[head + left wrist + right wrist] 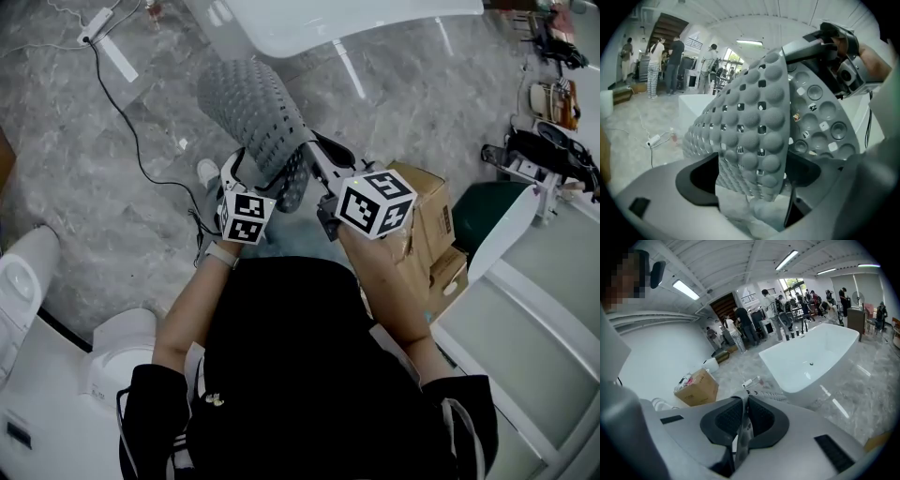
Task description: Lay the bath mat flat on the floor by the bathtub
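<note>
The grey bath mat (255,111) with round bumps and holes is off the floor, folded and draped between both grippers, below the white bathtub (328,21). My left gripper (267,183) stands open around the mat's lower part. In the left gripper view the mat (754,126) hangs in the gap of the left gripper (752,180), and neither pad (701,180) presses on it. My right gripper (743,420) is shut on a thin edge of the mat (740,441). In the head view the right gripper (314,155) is at the mat's right side.
Cardboard boxes (427,225) sit right of my hands, with a dark green bin (487,211) beyond. A white toilet (28,272) is at lower left. A power strip (98,23) and black cable lie on the marble floor. People (670,65) stand far off.
</note>
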The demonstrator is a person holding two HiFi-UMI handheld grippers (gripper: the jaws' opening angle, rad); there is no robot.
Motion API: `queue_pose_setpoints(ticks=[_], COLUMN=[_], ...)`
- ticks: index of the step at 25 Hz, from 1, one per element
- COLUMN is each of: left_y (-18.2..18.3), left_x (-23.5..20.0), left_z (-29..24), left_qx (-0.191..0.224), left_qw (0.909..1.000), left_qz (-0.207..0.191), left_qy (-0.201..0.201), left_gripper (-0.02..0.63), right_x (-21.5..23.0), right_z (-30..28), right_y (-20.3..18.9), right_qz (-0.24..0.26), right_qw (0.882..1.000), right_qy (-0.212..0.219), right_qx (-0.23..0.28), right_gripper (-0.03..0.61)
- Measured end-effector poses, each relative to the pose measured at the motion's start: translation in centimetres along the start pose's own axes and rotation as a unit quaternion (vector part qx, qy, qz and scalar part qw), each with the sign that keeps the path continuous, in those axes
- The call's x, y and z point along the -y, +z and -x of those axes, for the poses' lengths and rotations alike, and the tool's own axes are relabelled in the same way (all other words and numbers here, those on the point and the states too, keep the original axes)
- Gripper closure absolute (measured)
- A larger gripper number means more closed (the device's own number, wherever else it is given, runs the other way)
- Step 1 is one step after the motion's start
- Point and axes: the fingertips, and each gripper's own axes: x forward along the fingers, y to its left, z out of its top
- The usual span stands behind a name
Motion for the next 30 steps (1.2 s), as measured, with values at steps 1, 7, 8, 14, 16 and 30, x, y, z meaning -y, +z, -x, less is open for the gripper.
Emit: queue_pose_setpoints(ticks=[1, 7, 8, 14, 16, 30], left_y=[-0.2, -2.1, -2.7, -4.0, -3.7, -4.0], left_x=[-0.6, -4.7, -5.7, -11.2, -12.0, -10.0], left_z=[0.0, 0.0, 0.0, 0.9, 0.5, -1.1], left_qx=[-0.006, -0.007, -0.012, -0.018, -0.022, -0.107], left_qw=[1.0000, 0.9992, 0.9985, 0.9877, 0.9872, 0.9723], left_qz=[-0.006, 0.002, 0.000, -0.041, -0.062, -0.195], left_qy=[0.005, 0.039, 0.054, 0.150, 0.145, 0.071], left_gripper=[0.187, 0.195, 0.208, 0.568, 0.577, 0.581], right_x=[-0.3, 0.1, 0.2, 1.9, 3.0, 14.0], right_z=[-0.3, -0.6, -0.7, -0.3, -0.1, 1.1], right_y=[-0.2, -0.7, -0.8, -1.0, -1.4, -9.7], right_qz=[0.003, 0.019, 0.022, 0.016, 0.026, 0.154], right_qw=[1.000, 0.999, 0.999, 0.999, 0.998, 0.972], right_qy=[0.002, 0.004, 0.005, 0.005, -0.002, -0.015], right_qx=[-0.005, -0.028, -0.033, -0.049, -0.063, -0.179], right_gripper=[0.535, 0.535, 0.535, 0.534, 0.532, 0.531])
